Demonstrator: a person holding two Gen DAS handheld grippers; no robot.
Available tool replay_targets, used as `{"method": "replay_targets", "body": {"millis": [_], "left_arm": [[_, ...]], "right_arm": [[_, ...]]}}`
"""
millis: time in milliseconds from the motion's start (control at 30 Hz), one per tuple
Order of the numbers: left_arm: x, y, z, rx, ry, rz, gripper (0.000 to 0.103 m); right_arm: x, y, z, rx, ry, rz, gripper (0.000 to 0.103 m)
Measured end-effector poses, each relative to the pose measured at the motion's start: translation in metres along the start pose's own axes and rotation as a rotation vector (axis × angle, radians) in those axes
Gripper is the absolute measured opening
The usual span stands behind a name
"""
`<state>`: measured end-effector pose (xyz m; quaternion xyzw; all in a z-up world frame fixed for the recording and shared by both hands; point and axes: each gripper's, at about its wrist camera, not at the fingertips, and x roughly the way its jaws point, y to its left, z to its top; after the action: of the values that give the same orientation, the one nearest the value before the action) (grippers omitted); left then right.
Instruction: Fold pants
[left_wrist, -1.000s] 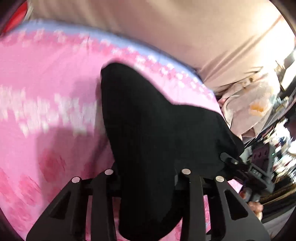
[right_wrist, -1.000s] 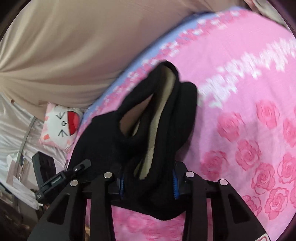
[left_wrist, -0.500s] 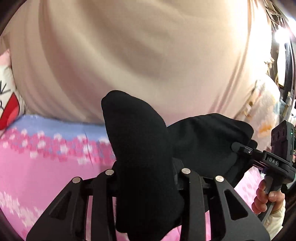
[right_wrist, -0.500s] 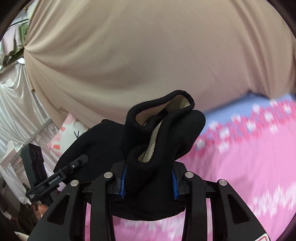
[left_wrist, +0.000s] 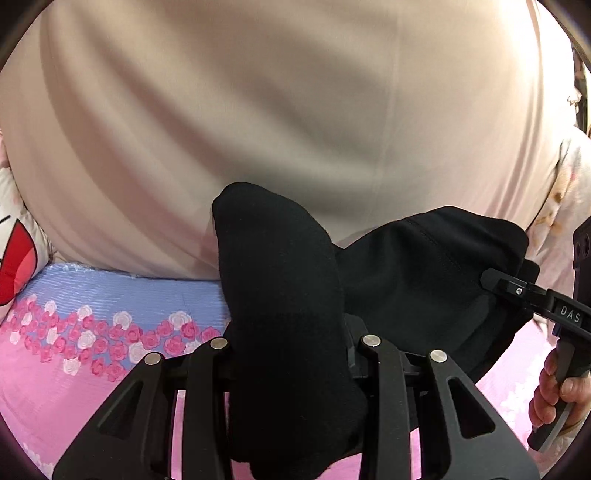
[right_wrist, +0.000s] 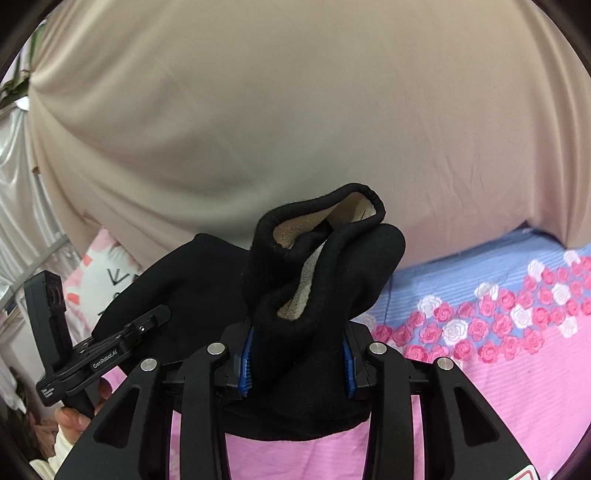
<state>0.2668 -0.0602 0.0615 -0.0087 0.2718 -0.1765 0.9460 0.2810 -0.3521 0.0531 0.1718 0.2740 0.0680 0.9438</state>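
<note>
Black pants with a beige fleece lining hang lifted between my two grippers above the pink bed. My left gripper (left_wrist: 291, 354) is shut on a black fold of the pants (left_wrist: 280, 280), which sticks up past the fingers. My right gripper (right_wrist: 297, 354) is shut on the pants (right_wrist: 317, 266) at an opening where the beige lining shows. Each gripper shows in the other's view, at the right of the left wrist view (left_wrist: 532, 299) and at the left of the right wrist view (right_wrist: 110, 347), with black cloth stretched between them.
A pink bedspread with roses and a blue band (left_wrist: 92, 325) lies below. A beige curtain (left_wrist: 295, 110) fills the background. A white and red cartoon pillow (right_wrist: 99, 277) sits at the bed's edge. Silver drapes (right_wrist: 22, 221) hang at the far left.
Both grippers have lifted the pants up off the bed and tilted upward. The views went from the bedspread to the curtain. The last half second shows little further motion.
</note>
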Motion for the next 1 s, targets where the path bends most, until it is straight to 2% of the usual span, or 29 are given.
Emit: {"method": "replay_targets", "body": {"millis": [200, 367, 533, 800, 1000], "left_arm": [[0.043, 0.009, -0.021, -0.006, 0.082, 0.010, 0.031], [0.054, 0.012, -0.034, -0.015, 0.122, -0.001, 0.031], [0.039, 0.014, -0.036, -0.008, 0.111, -0.010, 0.031], [-0.010, 0.005, -0.047, 0.005, 0.103, -0.023, 0.031], [-0.016, 0.001, -0.047, 0.004, 0.081, -0.023, 0.031]], "right_arm": [[0.040, -0.028, -0.022, 0.044, 0.077, -0.023, 0.034], [0.044, -0.035, -0.032, 0.054, 0.098, -0.027, 0.034], [0.025, -0.025, -0.037, 0.039, 0.084, -0.015, 0.034], [-0.015, -0.008, -0.058, 0.031, 0.076, -0.002, 0.034], [-0.021, -0.008, -0.058, 0.034, 0.060, -0.008, 0.034]]}}
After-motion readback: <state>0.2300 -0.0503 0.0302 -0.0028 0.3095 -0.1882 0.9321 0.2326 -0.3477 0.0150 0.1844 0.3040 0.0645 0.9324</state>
